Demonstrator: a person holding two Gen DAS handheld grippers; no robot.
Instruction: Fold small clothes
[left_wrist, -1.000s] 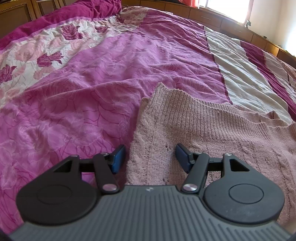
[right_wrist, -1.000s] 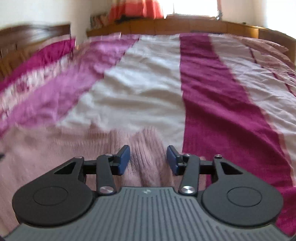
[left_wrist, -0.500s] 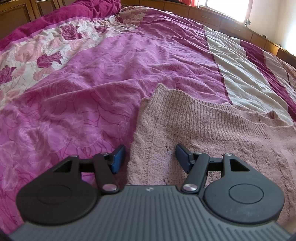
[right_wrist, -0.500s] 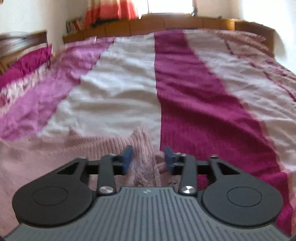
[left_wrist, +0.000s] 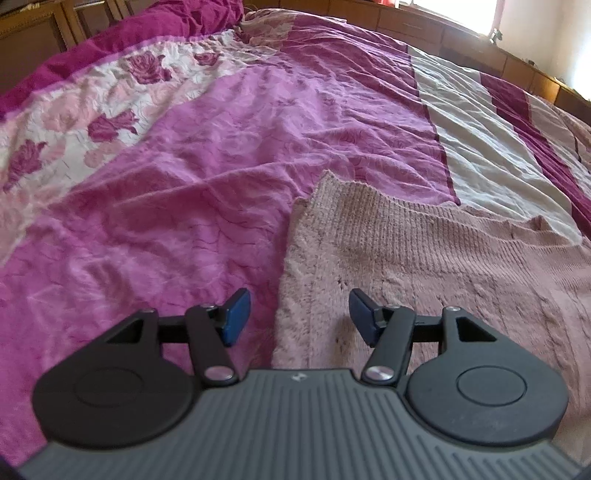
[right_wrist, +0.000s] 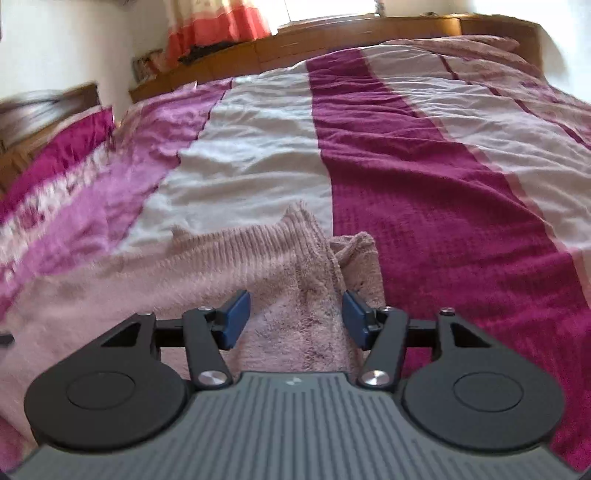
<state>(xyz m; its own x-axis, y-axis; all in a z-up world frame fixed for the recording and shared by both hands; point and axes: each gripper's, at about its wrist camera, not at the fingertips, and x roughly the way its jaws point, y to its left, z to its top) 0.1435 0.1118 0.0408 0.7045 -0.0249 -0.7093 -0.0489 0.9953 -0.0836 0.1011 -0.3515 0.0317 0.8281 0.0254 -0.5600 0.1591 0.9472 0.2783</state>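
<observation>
1. One dusty-pink knitted sweater (left_wrist: 424, 258) lies spread flat on the bed; no second garment shows in either view, and no label or readable writing shows on it.
2. In the right wrist view the same sweater (right_wrist: 229, 266) has a ribbed corner standing up in a small peak, with a folded flap of knit just beside it on the right.
3. The left tool (left_wrist: 299, 314) stands with its jaws wide apart over the sweater's left edge: its left blue pad (left_wrist: 236, 314) is above the bedspread, its right blue pad (left_wrist: 364, 314) above the knit, and the garment's side edge runs between them. Nothing is gripped.
4. The right tool (right_wrist: 295, 317) is also wide, holding nothing; a raised ridge of the sweater runs forward between its two blue pads (right_wrist: 234, 317) to the peaked corner. Whether the pads touch the knit cannot be told.
5. Each tool has two blue pads on black linkages, and a small pale emblem on its ribbed grey body, too small to read.
6. Under the sweater lies a striped bedspread (left_wrist: 184, 184) in bright pink, cream and dark magenta (right_wrist: 424, 184), with a rose-printed band (left_wrist: 92, 122) toward the far left.
7. Beyond the bed are a wooden frame (right_wrist: 332, 33) and an orange-and-red curtain (right_wrist: 218, 26) against a bright window.
</observation>
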